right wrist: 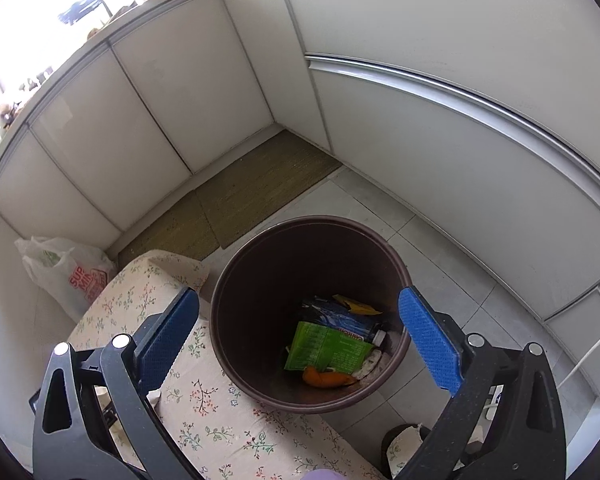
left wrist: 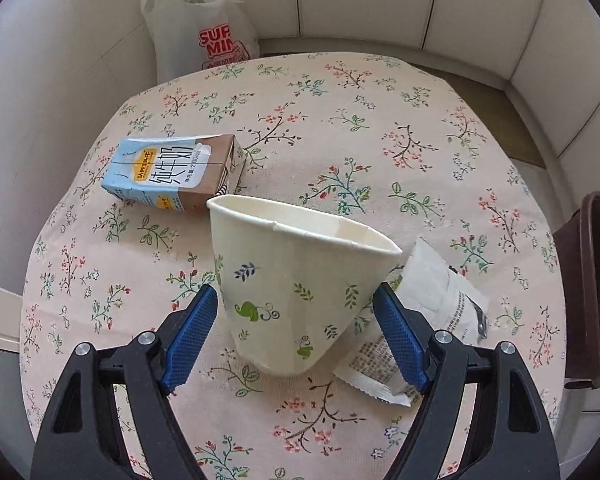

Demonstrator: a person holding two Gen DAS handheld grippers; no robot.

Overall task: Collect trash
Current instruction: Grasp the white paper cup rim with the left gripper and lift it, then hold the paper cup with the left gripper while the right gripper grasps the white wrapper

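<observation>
A squashed paper cup with leaf prints lies on the floral tablecloth, between the blue pads of my open left gripper; the pads stand close beside it, apart from it. A milk carton lies on its side behind the cup. A crumpled white wrapper lies to the cup's right. My right gripper is open and empty above the brown trash bin, which holds a green packet, a blue wrapper and an orange scrap.
A white plastic shopping bag stands on the floor beyond the table, also in the right wrist view. The bin's rim shows past the table's right edge. White cabinet doors surround the area; a woven mat lies on the floor.
</observation>
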